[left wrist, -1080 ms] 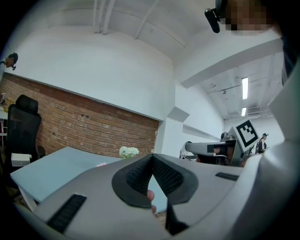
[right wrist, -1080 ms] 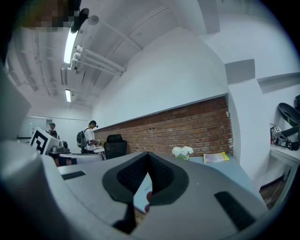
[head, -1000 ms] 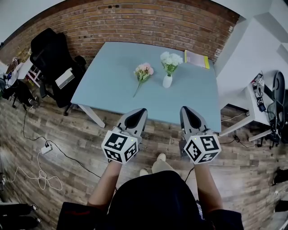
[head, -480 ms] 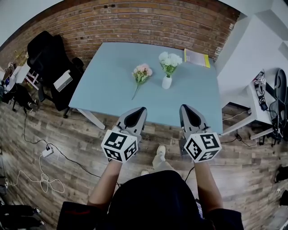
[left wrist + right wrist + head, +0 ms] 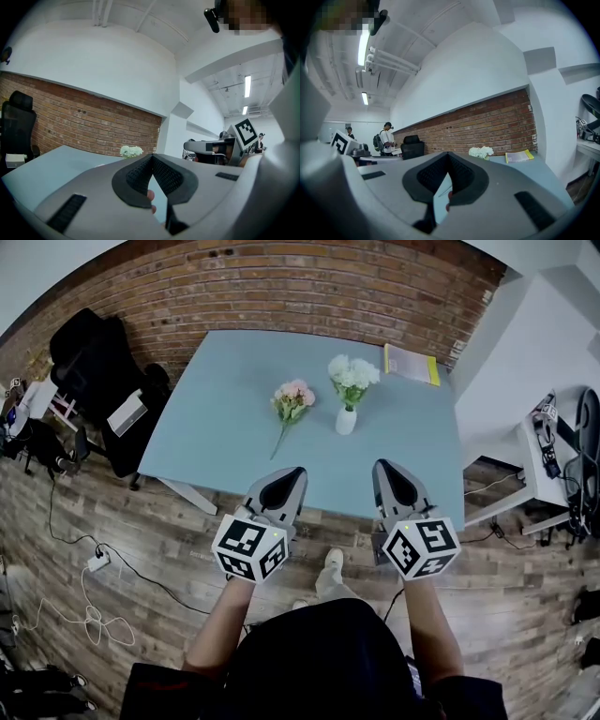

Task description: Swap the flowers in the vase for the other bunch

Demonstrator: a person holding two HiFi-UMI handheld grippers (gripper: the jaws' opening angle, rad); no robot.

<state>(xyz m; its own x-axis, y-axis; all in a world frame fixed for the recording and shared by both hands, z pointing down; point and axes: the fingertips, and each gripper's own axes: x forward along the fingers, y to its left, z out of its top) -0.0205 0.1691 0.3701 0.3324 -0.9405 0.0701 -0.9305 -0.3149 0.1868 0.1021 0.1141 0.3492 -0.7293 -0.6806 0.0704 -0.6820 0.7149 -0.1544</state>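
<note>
White flowers (image 5: 352, 372) stand in the vase (image 5: 346, 421) on the blue table (image 5: 211, 432), the pink bunch (image 5: 292, 400) lying just beside it. In the head view, my left gripper (image 5: 292, 472) and right gripper (image 5: 384, 466) hover at the near edge. Left gripper view: jaws clenched, empty, white blooms beyond. Right gripper view: jaws pressed together on nothing, vase ahead.

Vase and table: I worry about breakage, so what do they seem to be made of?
The vase looks like white ceramic, smooth and opaque, though it is too small here to rule out plastic. The table looks like pale blue laminate or painted board: its top is even, matte and seamless.
</note>
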